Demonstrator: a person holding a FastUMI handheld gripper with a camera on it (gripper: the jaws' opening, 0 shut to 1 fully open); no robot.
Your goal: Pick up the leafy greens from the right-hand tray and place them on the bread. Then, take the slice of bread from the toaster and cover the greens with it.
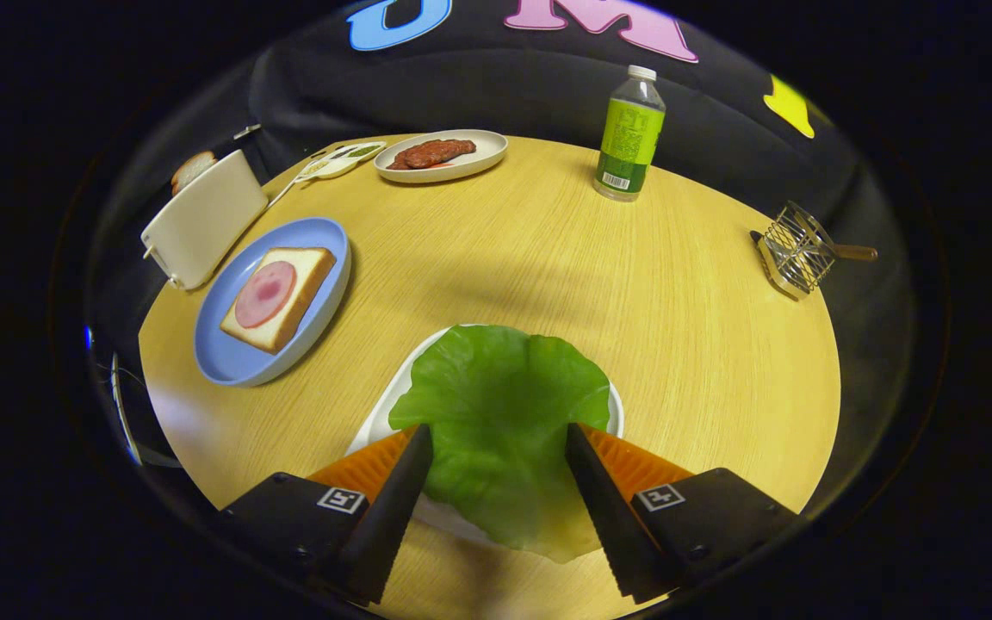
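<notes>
Spanning the round wooden table point(548, 258), open jaws of the gripper point(499, 439) flank the leafy greens point(496, 405).

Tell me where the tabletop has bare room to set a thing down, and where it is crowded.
Bare wood: the wide middle of the table, between the blue plate, the bottle and the lettuce leaf, and the stretch from the bottle to the wire rack. Crowded: the far corner, with toaster, small tray and meat plate. The gripper is open astride the leaf.
</notes>
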